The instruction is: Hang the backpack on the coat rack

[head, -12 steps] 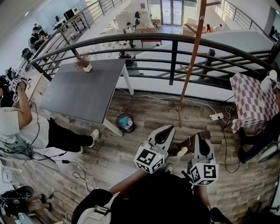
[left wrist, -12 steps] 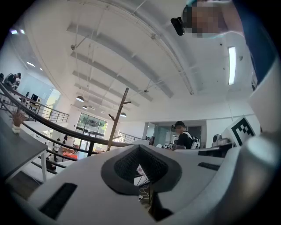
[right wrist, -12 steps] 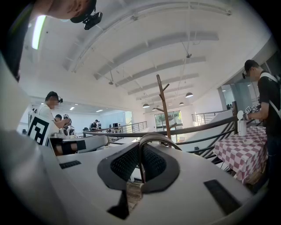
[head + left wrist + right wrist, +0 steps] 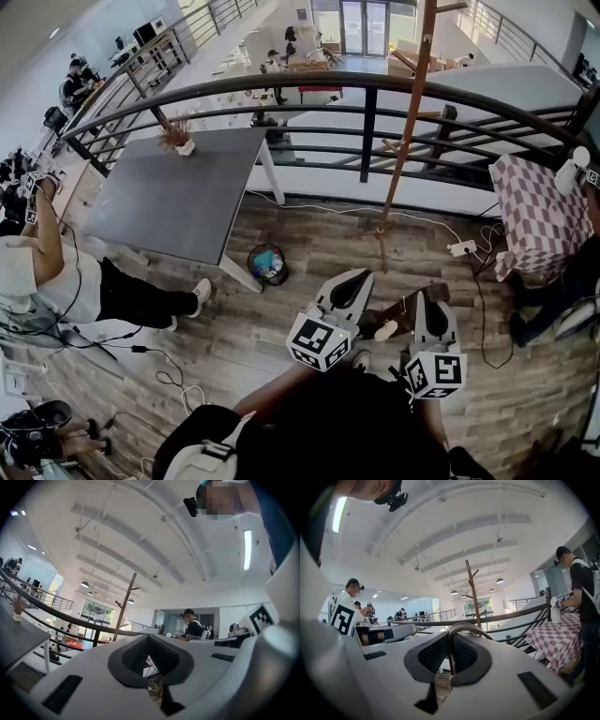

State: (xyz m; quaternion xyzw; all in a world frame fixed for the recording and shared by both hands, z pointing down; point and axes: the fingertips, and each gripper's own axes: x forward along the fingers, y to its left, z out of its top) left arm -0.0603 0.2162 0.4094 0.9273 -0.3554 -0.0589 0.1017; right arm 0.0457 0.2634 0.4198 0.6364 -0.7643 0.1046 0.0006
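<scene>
Both claws sit almost where they did half a second ago, so the carry has barely advanced. The coat rack (image 4: 403, 141) stands well ahead, by the railing (image 4: 281, 86). Only the right gripper view shows the right claw (image 4: 450, 638) clamped on the backpack strap (image 4: 465, 626). The left claw (image 4: 149, 640) is closed and appears empty.

A grey worktop (image 4: 183, 192) carries a small potted plant (image 4: 178, 136) at its far corner. A bin (image 4: 268, 263) stands on the wooden floor (image 4: 309, 234) beside its leg. A checkered-cloth table (image 4: 534, 220) sits right.
</scene>
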